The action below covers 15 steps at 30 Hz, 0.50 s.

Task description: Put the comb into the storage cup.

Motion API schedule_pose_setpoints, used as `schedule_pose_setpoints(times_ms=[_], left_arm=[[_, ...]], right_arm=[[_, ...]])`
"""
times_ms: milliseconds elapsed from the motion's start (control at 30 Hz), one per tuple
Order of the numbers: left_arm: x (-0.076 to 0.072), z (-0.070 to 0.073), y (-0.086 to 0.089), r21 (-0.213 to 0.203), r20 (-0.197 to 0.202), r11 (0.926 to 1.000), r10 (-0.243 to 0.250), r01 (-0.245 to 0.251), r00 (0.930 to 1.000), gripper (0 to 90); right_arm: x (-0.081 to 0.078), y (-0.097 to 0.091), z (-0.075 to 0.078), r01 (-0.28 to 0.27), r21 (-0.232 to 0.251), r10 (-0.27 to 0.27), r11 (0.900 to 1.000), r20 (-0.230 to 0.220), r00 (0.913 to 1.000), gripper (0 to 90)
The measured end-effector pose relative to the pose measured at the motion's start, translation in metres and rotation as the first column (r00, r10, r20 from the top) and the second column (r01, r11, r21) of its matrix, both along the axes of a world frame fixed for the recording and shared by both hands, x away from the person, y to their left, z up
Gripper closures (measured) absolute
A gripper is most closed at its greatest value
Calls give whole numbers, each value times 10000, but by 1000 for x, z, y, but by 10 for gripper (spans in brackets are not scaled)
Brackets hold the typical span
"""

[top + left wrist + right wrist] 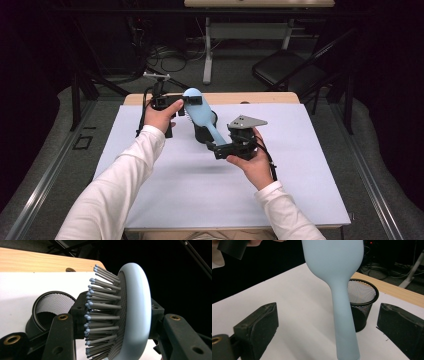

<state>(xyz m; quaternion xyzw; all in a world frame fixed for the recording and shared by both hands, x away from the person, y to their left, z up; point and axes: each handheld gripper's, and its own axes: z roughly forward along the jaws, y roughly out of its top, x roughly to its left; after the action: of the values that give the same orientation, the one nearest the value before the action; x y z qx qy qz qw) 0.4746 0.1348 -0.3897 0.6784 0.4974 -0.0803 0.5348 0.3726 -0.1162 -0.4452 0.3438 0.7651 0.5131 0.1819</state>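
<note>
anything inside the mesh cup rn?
The black mesh cup looks empty in the gripper views: bare mesh wall inside. Its bottom is hidden by the rim. The blue hairbrush is above and in front of it, head clamped by the left gripper.

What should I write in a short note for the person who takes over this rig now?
Left gripper: shut on the light blue hairbrush, clamped across its head, bristles and back.
Right gripper: open; the brush handle stands between its jaws, untouched.
Black mesh cup: upright on the white mat, behind the brush.
Done: brush lifted; it hangs from the left gripper alone.
Left: probably lower the brush, handle first, into the cup.
</note>
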Motion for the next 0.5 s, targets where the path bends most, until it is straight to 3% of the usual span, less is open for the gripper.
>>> schedule_pose_setpoints(times_ms=[333, 500], left_arm=[[3, 0, 5, -127, 83, 9998, 185, -184, 9998, 499], [4, 0, 8, -200, 142, 9993, 315, -312, 9994, 499]], right_arm=[[2, 1, 0, 29, -88, -32, 10000, -316, 9995, 0], [1, -1, 2, 90, -93, -92, 9999, -265, 9996, 0]])
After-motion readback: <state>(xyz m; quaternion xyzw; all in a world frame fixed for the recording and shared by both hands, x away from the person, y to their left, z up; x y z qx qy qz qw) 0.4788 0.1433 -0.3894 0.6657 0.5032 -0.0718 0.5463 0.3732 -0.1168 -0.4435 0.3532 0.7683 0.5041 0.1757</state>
